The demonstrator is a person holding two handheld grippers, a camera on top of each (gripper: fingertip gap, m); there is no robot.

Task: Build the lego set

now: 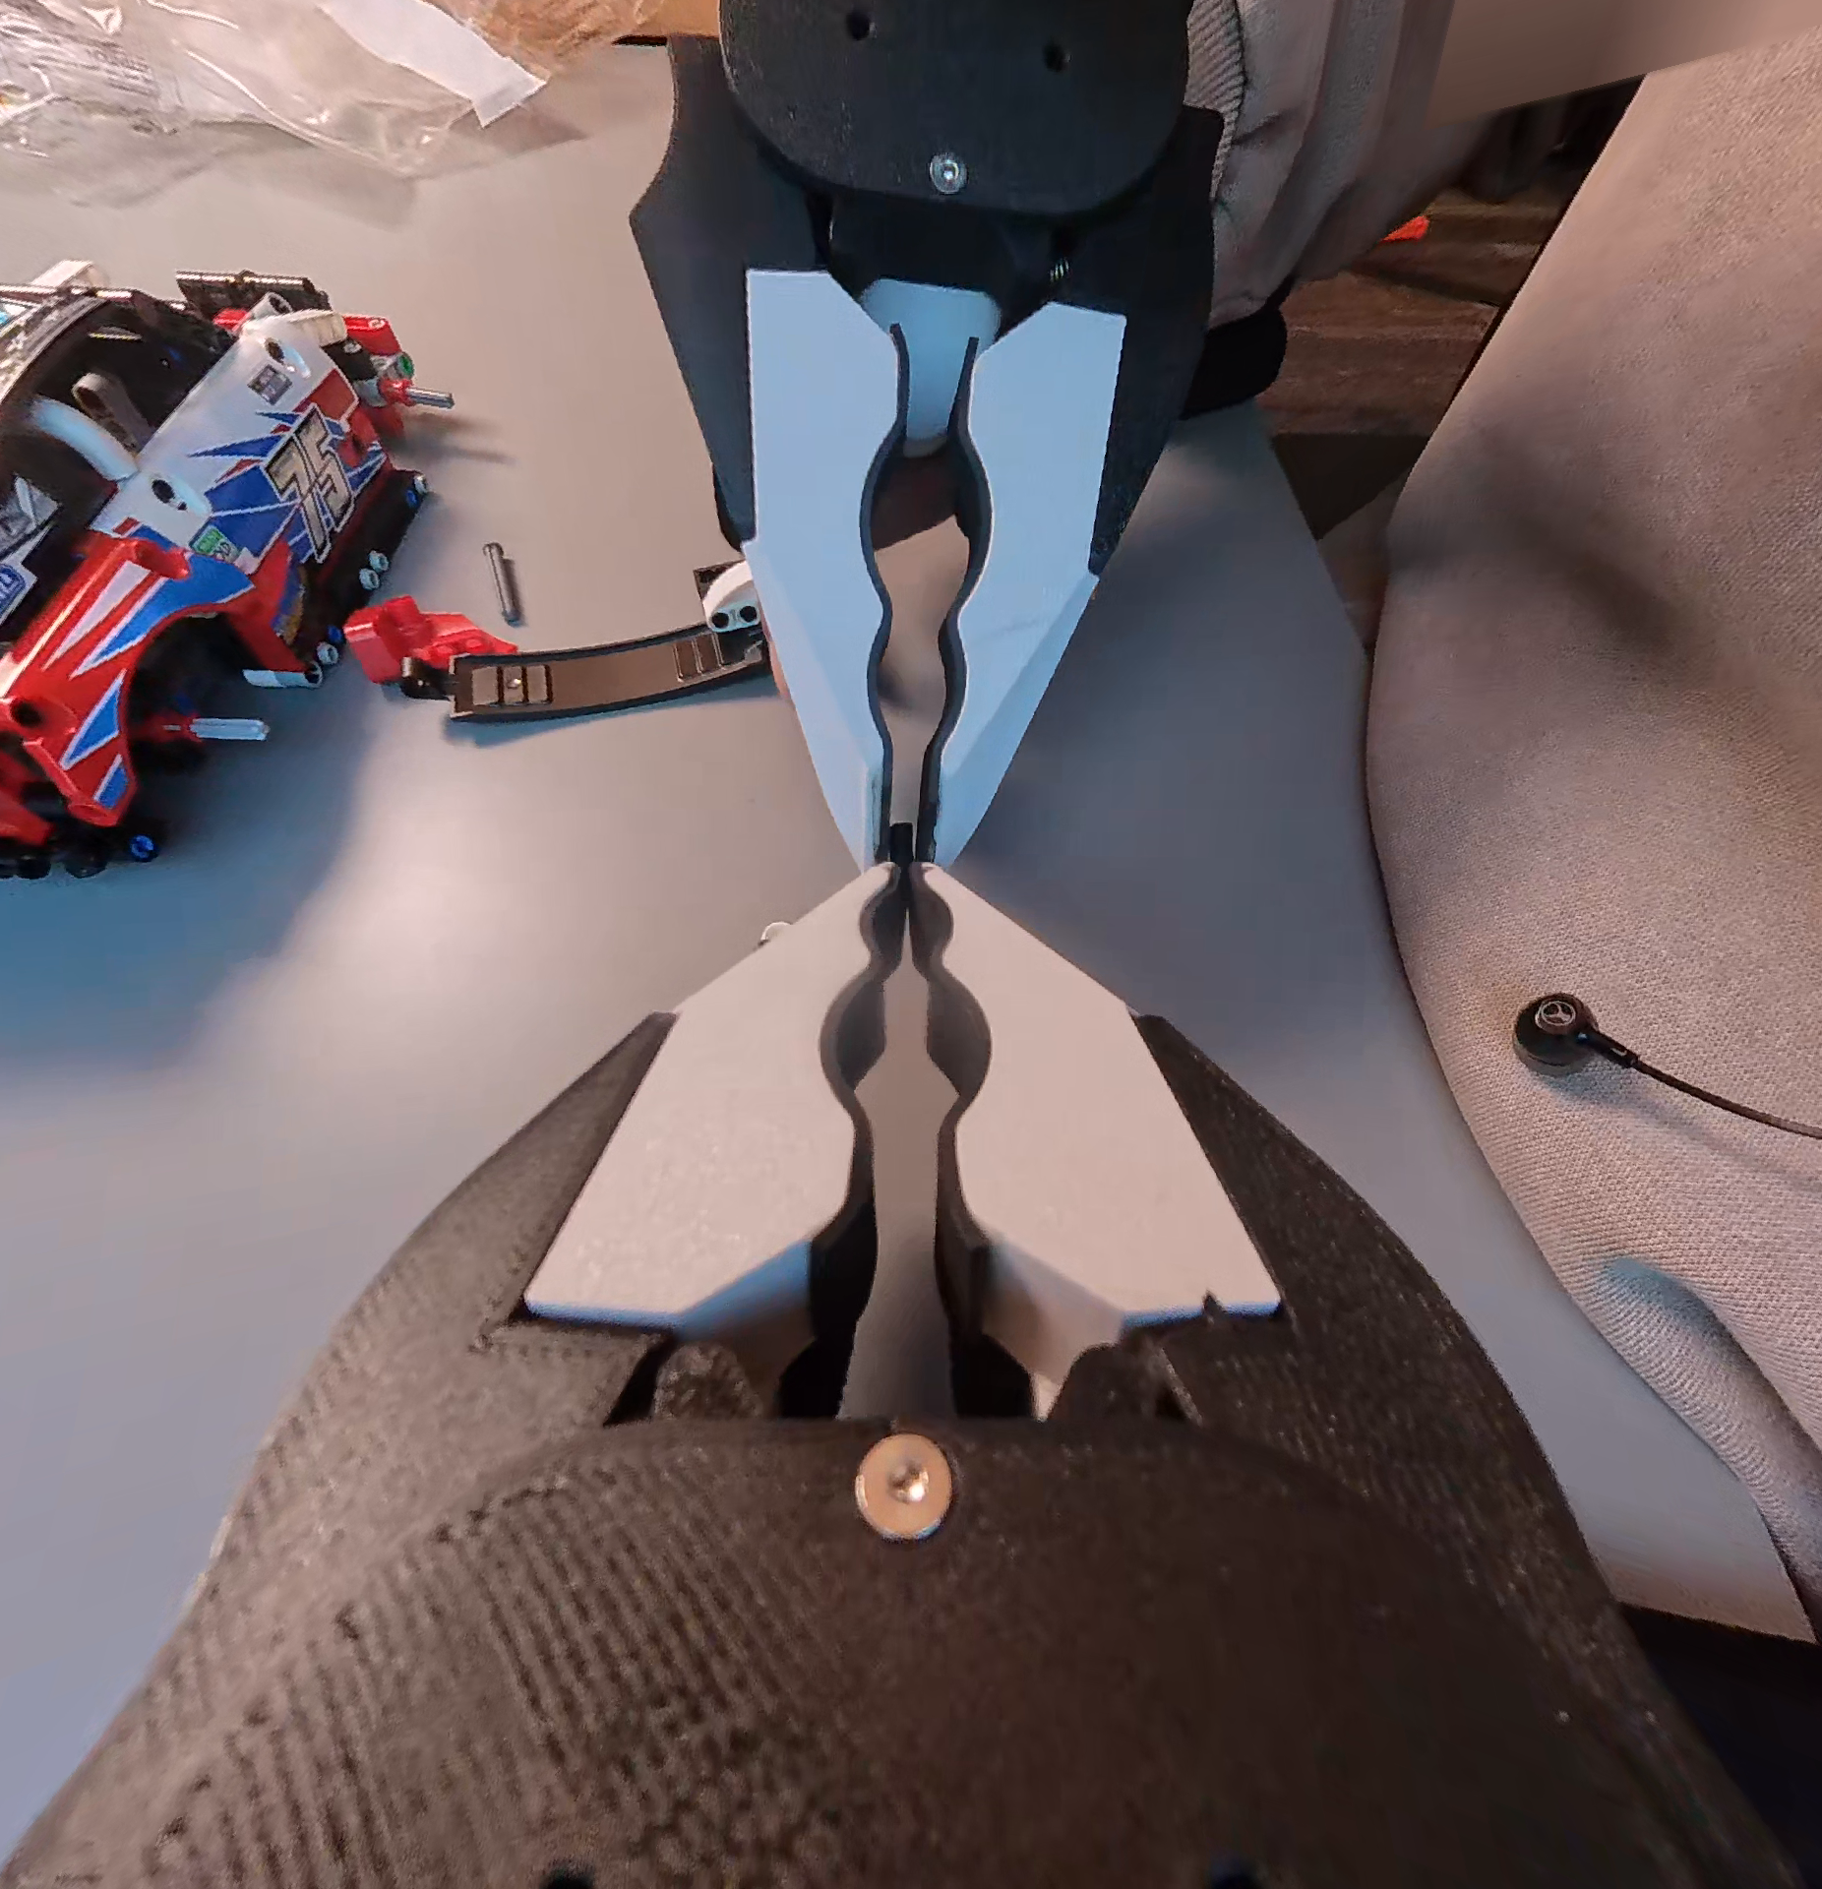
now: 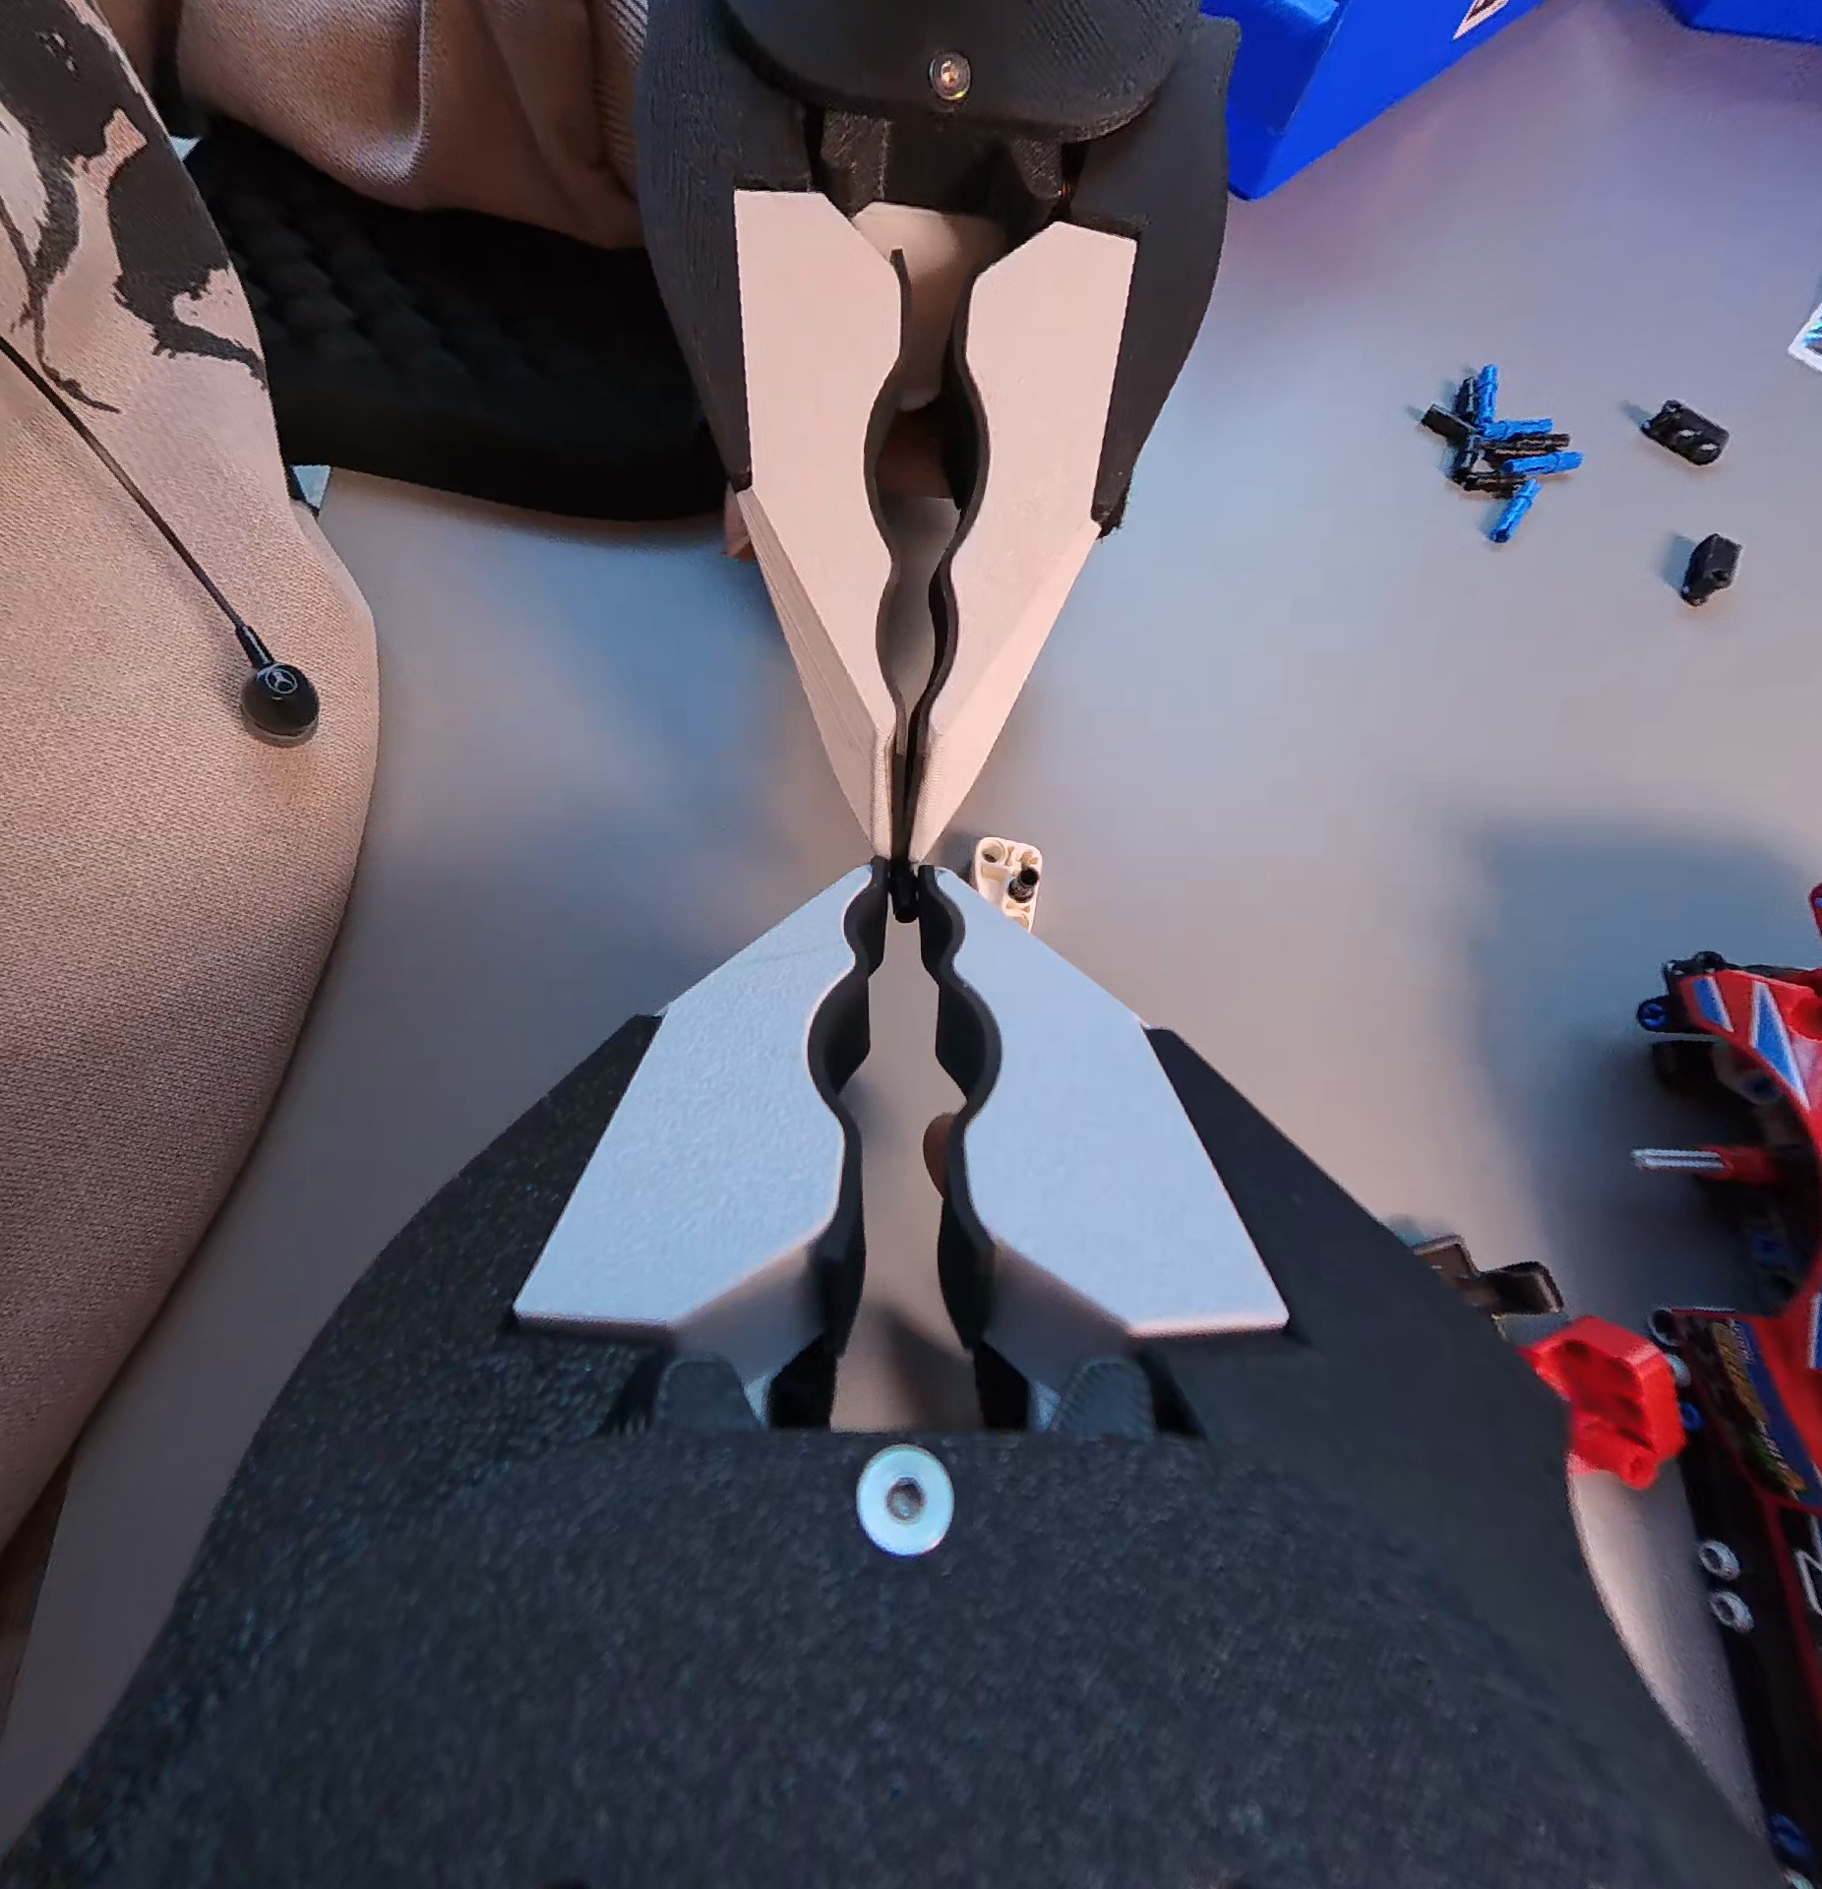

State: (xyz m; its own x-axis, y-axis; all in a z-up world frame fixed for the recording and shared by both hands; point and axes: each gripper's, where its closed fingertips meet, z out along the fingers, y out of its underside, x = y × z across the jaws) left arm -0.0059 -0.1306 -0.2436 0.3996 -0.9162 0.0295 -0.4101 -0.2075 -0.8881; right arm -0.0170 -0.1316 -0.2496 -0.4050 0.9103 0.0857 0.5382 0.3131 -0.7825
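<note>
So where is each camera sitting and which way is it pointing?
Left wrist view: on the left hand-held gripper, facing the right hand-held gripper tip to tip, toy car left, person's sleeve right.
Right wrist view: on the right hand-held gripper, facing the left one; loose pins right.
Shared: both grippers, small black piece, car, table.

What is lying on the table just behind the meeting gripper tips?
A small white piece with a black pin in it lies on the table. The gripper fingers cover its lower left edge.
</note>
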